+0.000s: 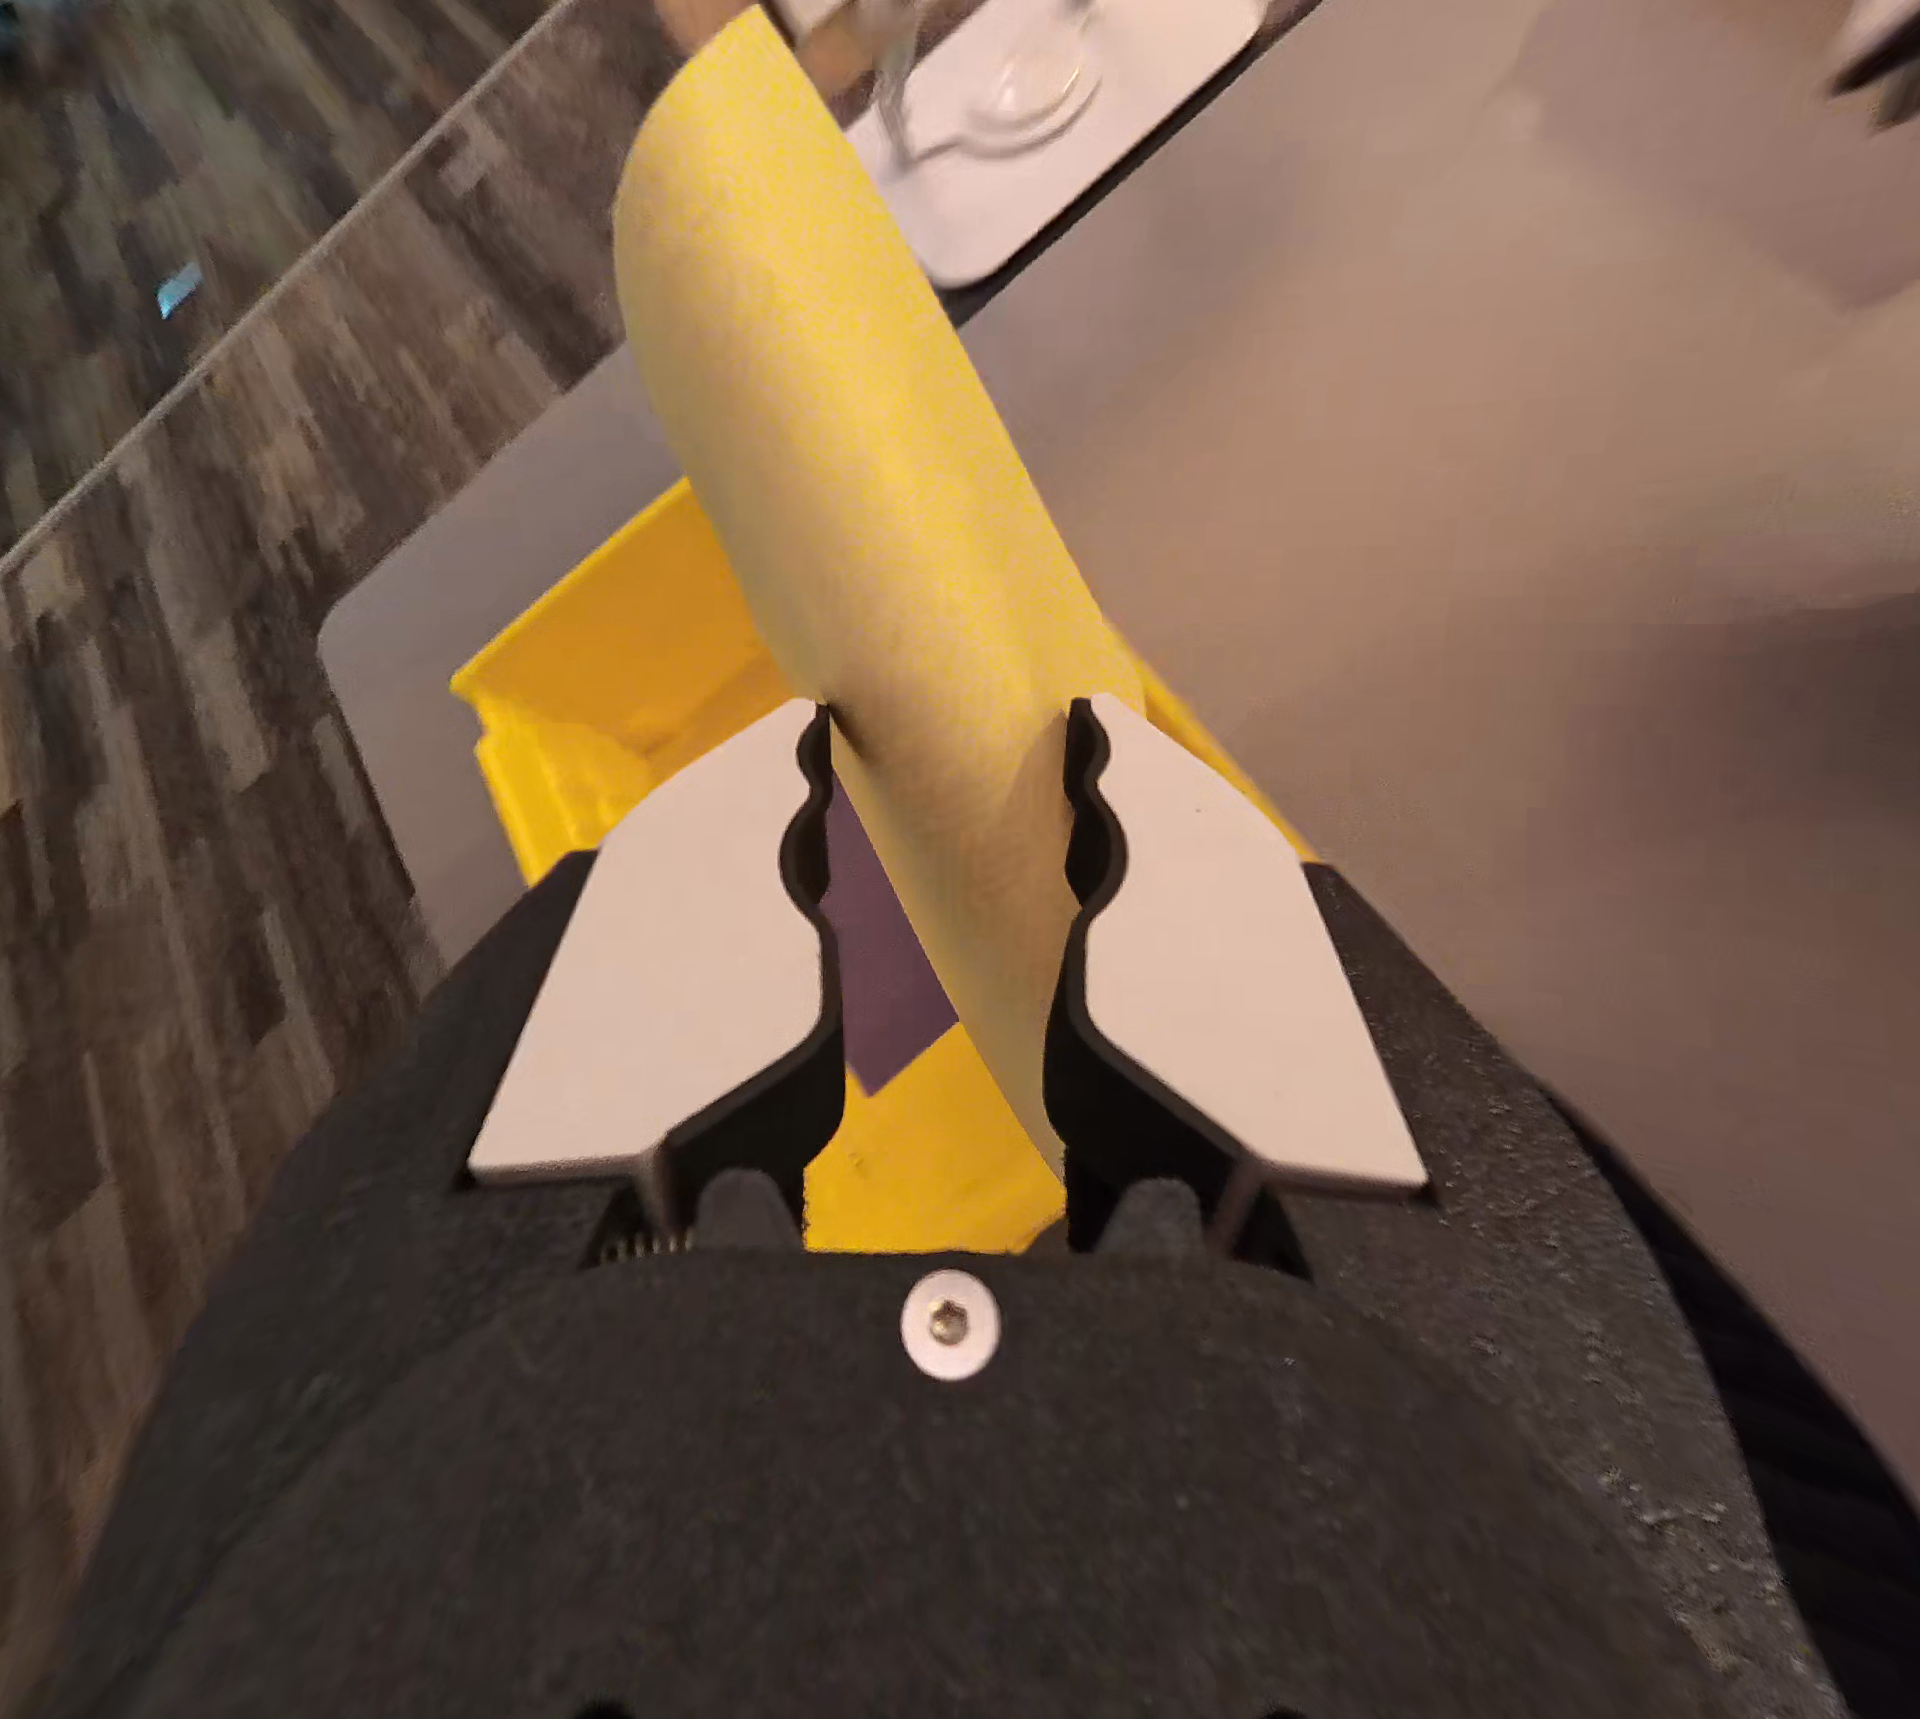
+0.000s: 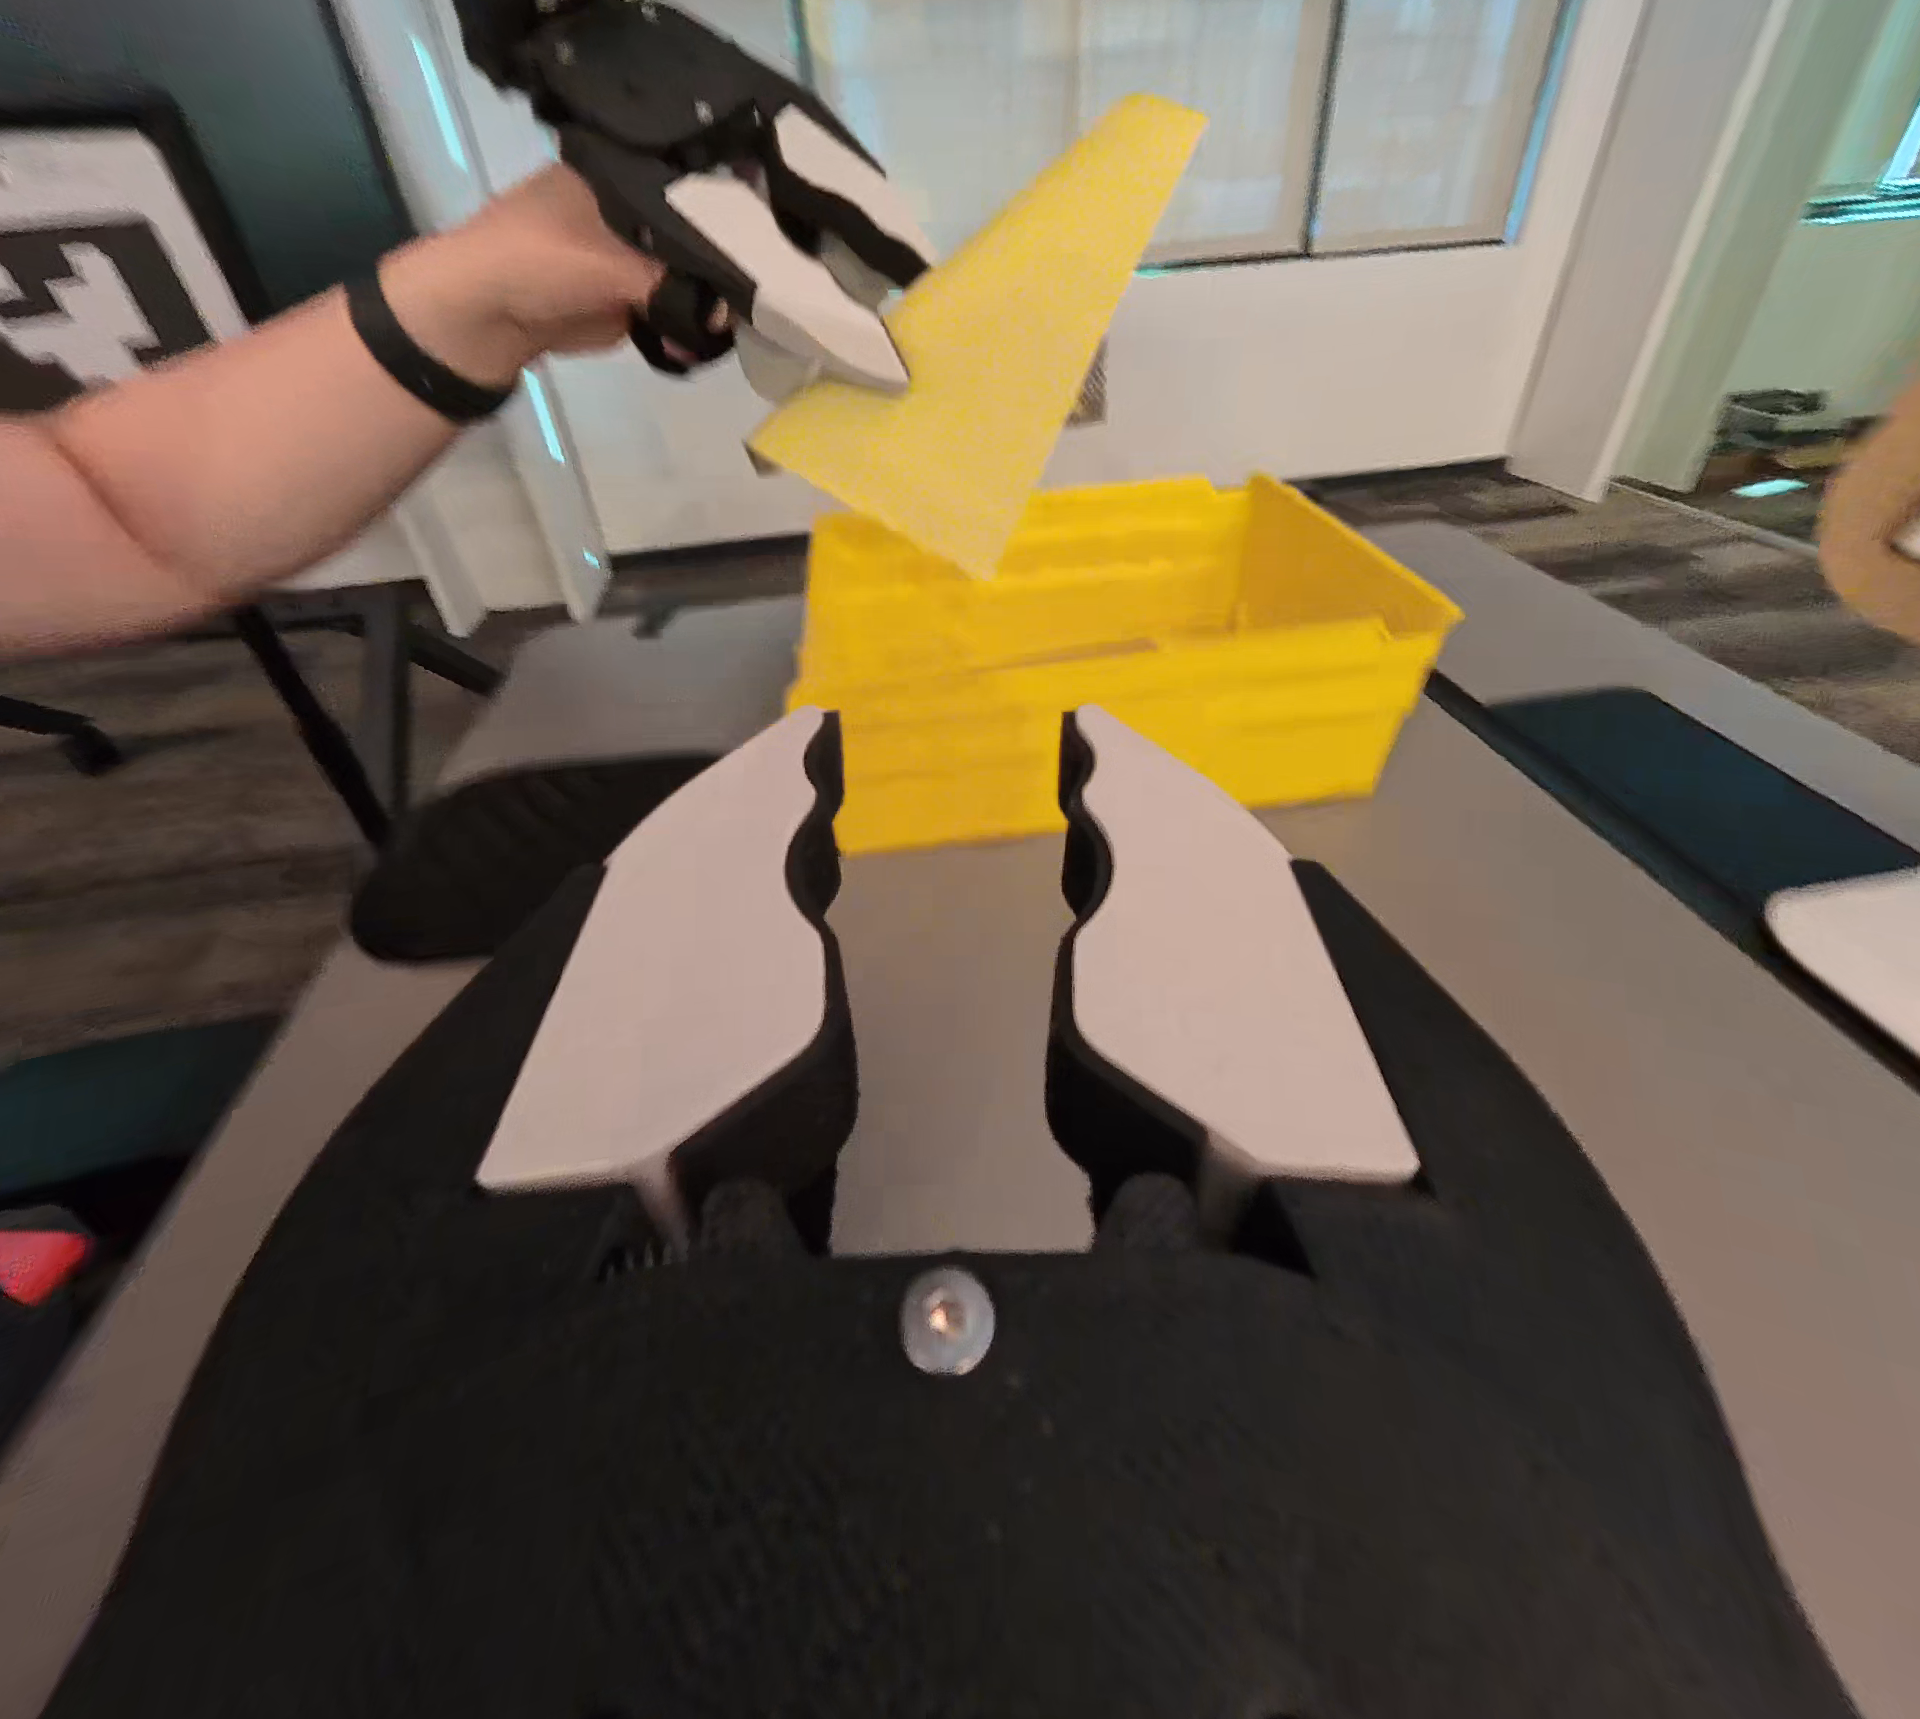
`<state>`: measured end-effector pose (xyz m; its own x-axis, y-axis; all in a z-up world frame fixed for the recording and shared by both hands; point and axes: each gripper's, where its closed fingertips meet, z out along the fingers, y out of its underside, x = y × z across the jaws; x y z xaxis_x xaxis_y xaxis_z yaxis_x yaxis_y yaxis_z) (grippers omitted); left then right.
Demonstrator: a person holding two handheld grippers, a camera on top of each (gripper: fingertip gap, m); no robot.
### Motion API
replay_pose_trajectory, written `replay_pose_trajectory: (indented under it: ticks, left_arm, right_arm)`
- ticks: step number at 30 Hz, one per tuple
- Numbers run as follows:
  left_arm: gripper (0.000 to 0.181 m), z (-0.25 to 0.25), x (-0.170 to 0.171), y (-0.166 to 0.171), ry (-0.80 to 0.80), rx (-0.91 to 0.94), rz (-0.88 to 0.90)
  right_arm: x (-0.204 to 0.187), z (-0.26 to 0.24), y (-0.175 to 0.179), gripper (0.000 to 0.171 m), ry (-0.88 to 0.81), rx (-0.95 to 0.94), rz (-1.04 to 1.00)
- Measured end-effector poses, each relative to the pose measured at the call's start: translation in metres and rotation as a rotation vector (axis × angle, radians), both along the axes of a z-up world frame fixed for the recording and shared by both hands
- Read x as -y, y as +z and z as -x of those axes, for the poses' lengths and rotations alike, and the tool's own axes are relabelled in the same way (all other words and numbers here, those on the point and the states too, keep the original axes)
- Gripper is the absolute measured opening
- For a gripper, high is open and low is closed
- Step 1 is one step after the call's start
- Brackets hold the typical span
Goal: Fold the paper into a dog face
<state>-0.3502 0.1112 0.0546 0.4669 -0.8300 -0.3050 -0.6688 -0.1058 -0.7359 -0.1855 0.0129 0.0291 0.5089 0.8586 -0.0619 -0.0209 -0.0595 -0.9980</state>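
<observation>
yellow bin (image 2: pixel 1132 713) with perhaps purple paper (image 1: pixel 878 963) inside, both claws apparently apart

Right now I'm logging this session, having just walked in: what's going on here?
A person holds a gripper in each hand. The left gripper has a yellow paper sheet lifted above the open yellow bin on the grey table. The right gripper waits low over the table, jaws open and empty. No fold shows yet.
</observation>
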Motion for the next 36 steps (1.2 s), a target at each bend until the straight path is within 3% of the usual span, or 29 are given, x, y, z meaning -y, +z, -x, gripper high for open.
replay_pose_trajectory:
  ticks: [4, 9, 12, 15, 18, 21, 24, 29, 36]
  left_arm:
    - [0.043, -0.046, 0.047, 0.034, -0.142, 0.084, -0.008]
    - [0.043, -0.095, 0.091, 0.055, -0.268, 0.086, -0.080]
    - [0.045, -0.121, 0.110, 0.054, -0.334, 0.088, -0.069]
    - [0.083, -0.137, 0.123, 0.043, -0.375, 0.081, 0.009]
    - [0.102, -0.133, 0.127, 0.033, -0.404, 0.106, 0.059]
    - [0.101, -0.128, 0.117, 0.022, -0.394, 0.187, 0.075]
    - [0.099, -0.143, 0.117, -0.006, -0.427, 0.275, 0.236]
    - [0.093, -0.188, 0.132, -0.052, -0.524, 0.360, 0.414]
    - [0.083, -0.246, 0.180, -0.046, -0.746, 0.557, 0.627]
  right_arm:
    - [-0.011, 0.023, 0.046, 0.045, 0.145, -0.110, 0.103]
    - [-0.003, 0.027, 0.074, 0.055, 0.264, -0.223, 0.210]
    - [0.012, 0.024, 0.079, 0.046, 0.343, -0.279, 0.264]
    - [0.046, 0.007, 0.080, 0.024, 0.535, -0.341, 0.362]
    - [0.056, -0.025, 0.046, 0.001, 0.443, -0.235, 0.475]
    - [0.070, -0.059, 0.012, 0.001, 0.337, -0.070, 0.498]
    - [0.091, -0.080, -0.006, 0.001, 0.298, 0.049, 0.470]
    - [0.124, -0.101, -0.005, 0.001, 0.271, 0.141, 0.356]
    - [0.154, -0.127, 0.018, 0.001, 0.244, 0.138, 0.265]
